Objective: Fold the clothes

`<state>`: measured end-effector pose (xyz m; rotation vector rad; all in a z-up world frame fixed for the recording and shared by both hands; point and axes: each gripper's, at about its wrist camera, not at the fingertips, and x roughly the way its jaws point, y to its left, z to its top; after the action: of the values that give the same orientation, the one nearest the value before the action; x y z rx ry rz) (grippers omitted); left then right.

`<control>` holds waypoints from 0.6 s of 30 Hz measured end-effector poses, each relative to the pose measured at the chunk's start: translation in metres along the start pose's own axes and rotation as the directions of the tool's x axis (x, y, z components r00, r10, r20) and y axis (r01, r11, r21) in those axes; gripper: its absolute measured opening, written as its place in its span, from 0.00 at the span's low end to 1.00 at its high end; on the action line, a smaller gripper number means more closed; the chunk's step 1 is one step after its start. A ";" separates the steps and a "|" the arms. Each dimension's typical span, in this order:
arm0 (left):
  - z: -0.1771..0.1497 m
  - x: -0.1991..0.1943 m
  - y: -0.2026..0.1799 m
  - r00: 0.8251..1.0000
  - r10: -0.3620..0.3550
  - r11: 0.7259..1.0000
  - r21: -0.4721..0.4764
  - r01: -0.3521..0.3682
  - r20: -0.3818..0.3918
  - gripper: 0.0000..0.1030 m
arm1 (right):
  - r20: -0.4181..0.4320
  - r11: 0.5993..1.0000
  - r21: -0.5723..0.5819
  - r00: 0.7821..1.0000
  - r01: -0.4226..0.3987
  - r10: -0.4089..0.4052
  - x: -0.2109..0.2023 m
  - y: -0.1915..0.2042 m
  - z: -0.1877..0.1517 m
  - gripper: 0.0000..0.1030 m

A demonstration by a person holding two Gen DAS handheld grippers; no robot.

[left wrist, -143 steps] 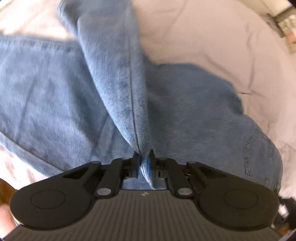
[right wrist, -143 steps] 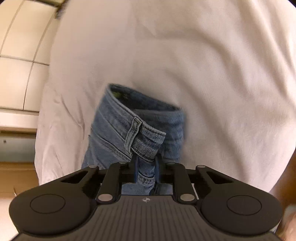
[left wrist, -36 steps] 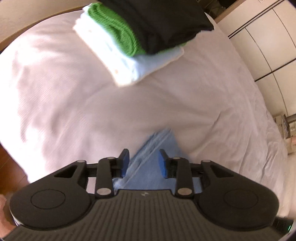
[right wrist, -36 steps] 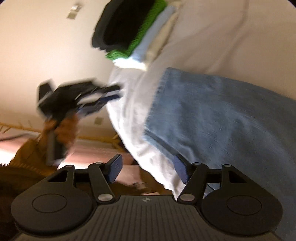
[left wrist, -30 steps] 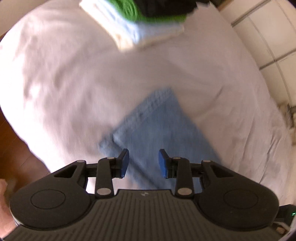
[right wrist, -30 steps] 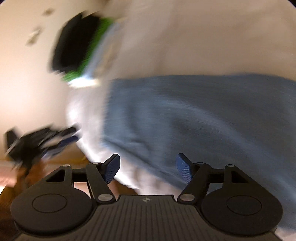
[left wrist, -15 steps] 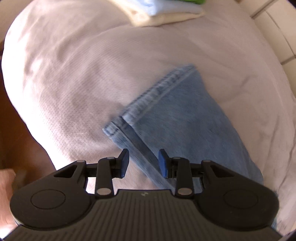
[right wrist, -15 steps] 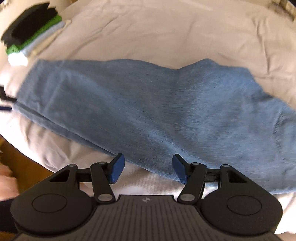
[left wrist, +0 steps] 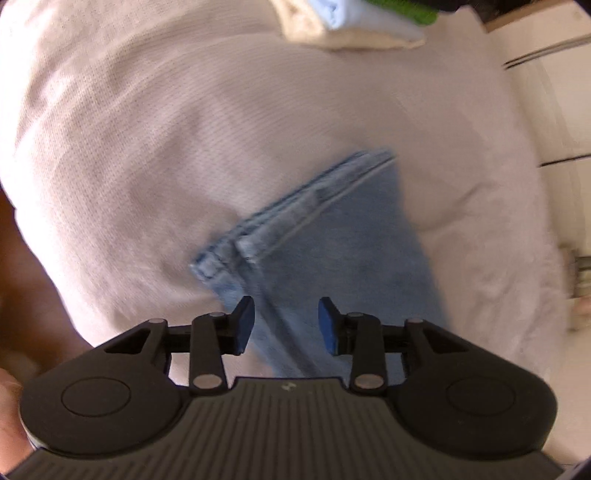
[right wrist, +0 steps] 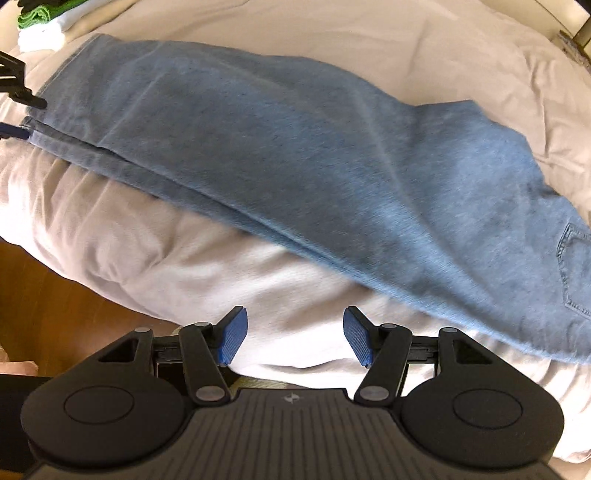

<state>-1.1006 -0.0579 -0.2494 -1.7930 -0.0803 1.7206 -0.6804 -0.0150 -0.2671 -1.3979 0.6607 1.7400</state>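
Observation:
Blue jeans (right wrist: 295,155) lie folded lengthwise, leg on leg, across a pale bed cover (right wrist: 184,258); a back pocket shows at the right edge. Their leg hems (left wrist: 295,214) show in the left wrist view, one hem peeking out from under the other. My left gripper (left wrist: 286,323) is open just above the leg end, nothing between its blue pads. The same left gripper (right wrist: 14,96) appears at the far left of the right wrist view, beside the hems. My right gripper (right wrist: 293,338) is open over the bed cover, just short of the jeans' near edge.
A stack of folded clothes (left wrist: 354,22), cream, light blue, green and black, sits at the far end of the bed and shows again as folded clothes (right wrist: 37,22). Wooden floor (right wrist: 55,302) lies below the bed's edge. Pale cupboard doors (left wrist: 554,92) stand at the right.
Earlier both grippers were shut on the jeans and held them up. Now both are open and the jeans lie flat. In the last second the left gripper drew back along the leg.

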 end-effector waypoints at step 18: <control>0.008 0.012 0.002 0.998 0.023 1.000 -0.021 -0.022 0.056 0.27 | 0.015 0.995 -0.026 0.995 0.098 -0.098 0.001 0.001 -0.002 0.61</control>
<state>-1.1071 -0.0510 -0.2605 -1.7662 -0.1018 1.7923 -0.6803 -0.0164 -0.2685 -1.4119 0.5541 1.6851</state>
